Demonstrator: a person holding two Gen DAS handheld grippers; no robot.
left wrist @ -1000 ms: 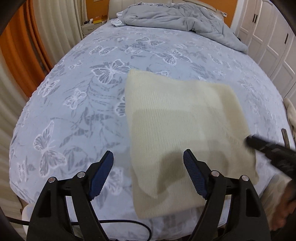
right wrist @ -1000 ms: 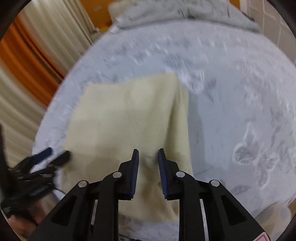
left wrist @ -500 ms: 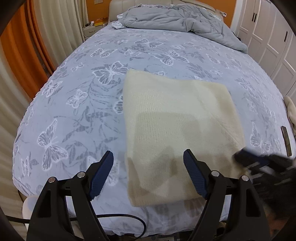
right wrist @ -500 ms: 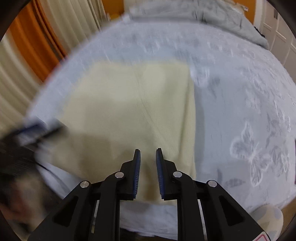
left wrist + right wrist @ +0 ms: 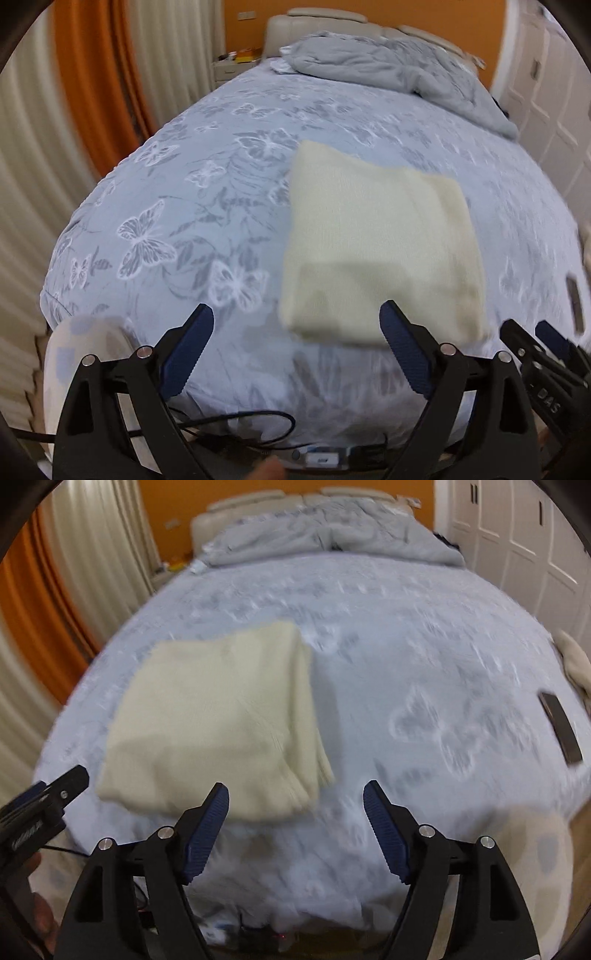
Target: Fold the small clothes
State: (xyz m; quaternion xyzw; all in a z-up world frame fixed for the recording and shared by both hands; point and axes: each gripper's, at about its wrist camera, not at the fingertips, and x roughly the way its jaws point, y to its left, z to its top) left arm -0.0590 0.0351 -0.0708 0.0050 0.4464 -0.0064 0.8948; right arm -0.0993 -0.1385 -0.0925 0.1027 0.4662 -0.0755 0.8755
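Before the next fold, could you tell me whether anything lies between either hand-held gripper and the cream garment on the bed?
Nothing visible does. The folded cream garment lies alone on the butterfly bedsheet, just ahead of the open left hand-held gripper and open right hand-held gripper. The dark flat object lies far off to the right.

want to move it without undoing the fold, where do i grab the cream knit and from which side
Take the folded cream knit at its near right corner, where the stacked layer edges show, coming in low from the bed's near edge. Pinching all layers there should keep the fold together. The right claw, jaws just opened and empty, sits closest to that corner; the left claw is open too.
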